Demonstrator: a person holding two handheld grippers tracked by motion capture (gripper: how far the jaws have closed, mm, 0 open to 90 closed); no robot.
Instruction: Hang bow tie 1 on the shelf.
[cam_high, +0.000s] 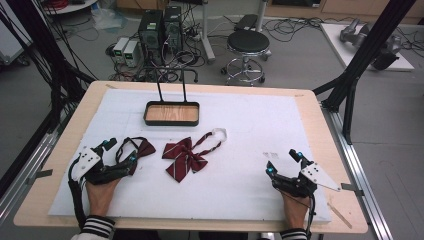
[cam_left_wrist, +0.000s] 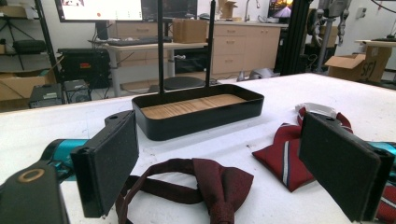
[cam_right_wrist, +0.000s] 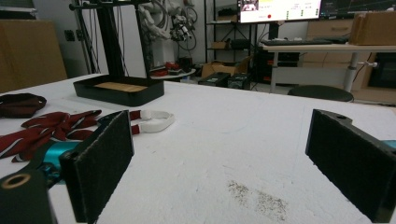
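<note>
1. The left gripper (cam_high: 119, 150) rests low on the white tabletop (cam_high: 250, 200) at the near left, jaws spread wide and released, holding nothing
2. The dark maroon bow tie (cam_left_wrist: 205, 186) lies flat right in front of it; in the left gripper view its knot and looped strap sit between the two black jaws but clear of the pads (cam_left_wrist: 112, 161), so this looks like a line-up for a pick rather than a grip
3. In the high view that same dark maroon bow tie (cam_high: 141, 148) lies just beside the left gripper's fingertips, to the left of the striped bow tie (cam_high: 184, 157)
4. The striped bow tie sits near the middle of the tabletop, spread open, its white neck band (cam_high: 219, 133) trailing toward the far right; it lies apart from both grippers
5. The black tray (cam_high: 172, 113) with a wooden floor stands at the far middle, empty, with two thin black posts rising from its far edge; judging by the layout, it is the likely place for the ties, set within easy reach of either hand
6. The right gripper (cam_high: 284, 162) rests at the near right, well apart from both ties, jaws open with only bare tabletop between them; it seems parked out of the way while the left hand (cam_high: 102, 192) works
</note>
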